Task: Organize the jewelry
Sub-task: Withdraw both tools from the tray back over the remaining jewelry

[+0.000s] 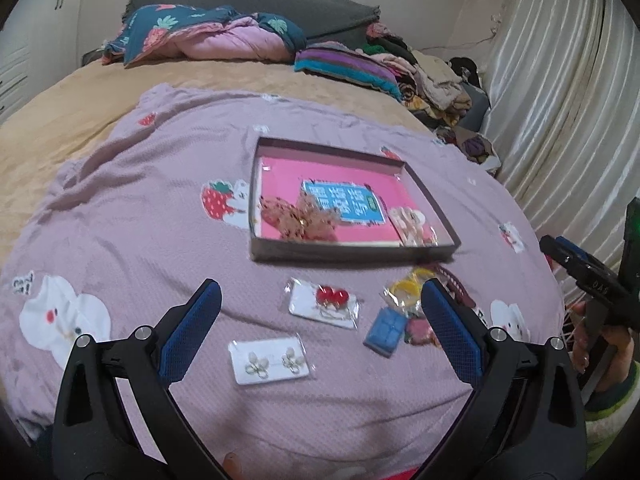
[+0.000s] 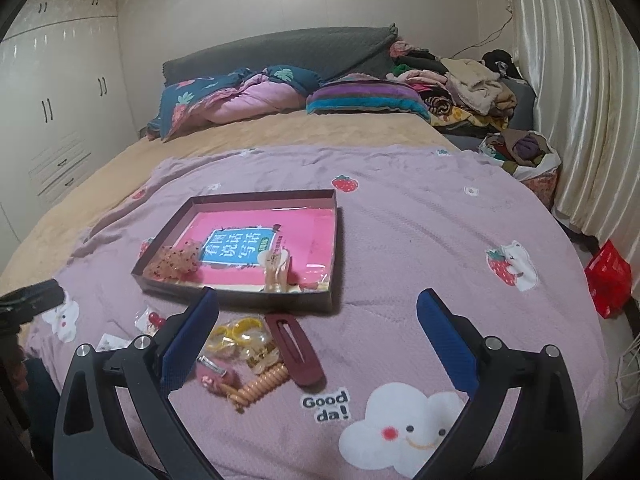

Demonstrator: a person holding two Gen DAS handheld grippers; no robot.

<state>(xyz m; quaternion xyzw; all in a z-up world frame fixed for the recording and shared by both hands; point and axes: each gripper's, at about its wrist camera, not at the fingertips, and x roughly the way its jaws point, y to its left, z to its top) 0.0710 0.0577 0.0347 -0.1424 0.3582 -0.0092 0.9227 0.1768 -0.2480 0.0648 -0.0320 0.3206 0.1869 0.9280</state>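
A shallow dark box [image 1: 344,254] [image 2: 240,300] with a pink book inside lies on the lilac blanket; it holds a brown beaded piece [image 1: 298,218] [image 2: 174,262] and a cream hair clip [image 1: 410,224] [image 2: 276,270]. In front of it lie a card of red earrings [image 1: 326,302], a card of pearl earrings [image 1: 270,360], a blue square box [image 1: 383,330], a bag with yellow rings [image 1: 404,290] [image 2: 236,332], a maroon hair clip [image 2: 294,350] and an orange coil tie [image 2: 260,386]. My left gripper [image 1: 320,304] is open above the cards. My right gripper [image 2: 318,310] is open and empty above the pile.
The blanket [image 1: 160,240] covers a tan bed. Pillows and quilts [image 2: 248,100] and piled clothes [image 2: 464,84] lie at the headboard. Curtains [image 2: 580,100] hang on the right, a wardrobe [image 2: 60,100] stands on the left. A red bag [image 2: 608,278] sits beside the bed.
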